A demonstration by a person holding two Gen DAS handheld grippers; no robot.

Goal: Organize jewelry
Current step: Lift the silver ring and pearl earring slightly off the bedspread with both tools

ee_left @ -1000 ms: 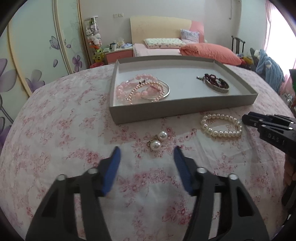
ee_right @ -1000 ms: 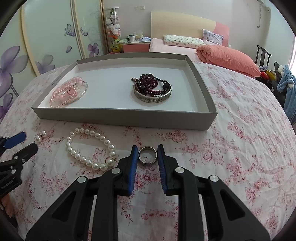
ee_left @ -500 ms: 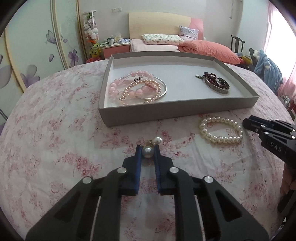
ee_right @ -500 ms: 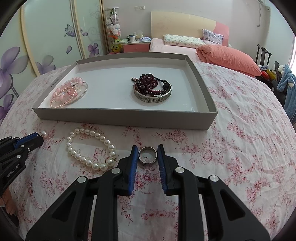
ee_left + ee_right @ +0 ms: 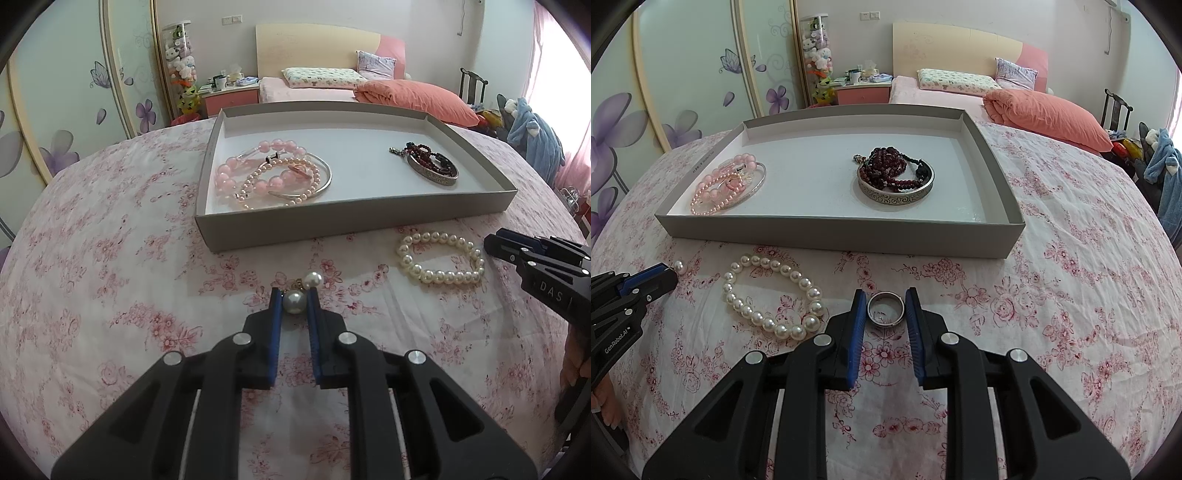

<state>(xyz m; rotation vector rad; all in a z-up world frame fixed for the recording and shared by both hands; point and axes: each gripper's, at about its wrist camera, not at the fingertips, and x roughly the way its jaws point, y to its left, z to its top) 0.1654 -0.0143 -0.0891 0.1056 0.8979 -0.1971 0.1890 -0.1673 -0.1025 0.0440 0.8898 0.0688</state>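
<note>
— What has changed at the left claw (image 5: 294, 301) since a second ago?

— Its blue pads stood wide apart then, with the pearl earring (image 5: 300, 293) lying loose ahead of them on the floral tablecloth (image 5: 110, 258). Now they are clamped on the earring's larger pearl; the smaller pearl pokes out just beyond the tips. The earring sits on the tabletop, in front of the grey tray (image 5: 351, 221).

— And the right claw (image 5: 886, 308)?

— No change — it was pinched on the silver ring (image 5: 885, 309) before and is pinched on it now, the ring resting on the cloth near the tray's front wall.

— The rest of the jewelry?

— Unmoved. The white pearl bracelet (image 5: 774, 297) lies on the cloth between the two claws, just left of the ring. Inside the tray, the pink bead bracelets (image 5: 271, 177) with a thin silver bangle are at the left end, and the dark red beads (image 5: 892, 170) are piled in an engraved metal bangle toward the right.
</note>
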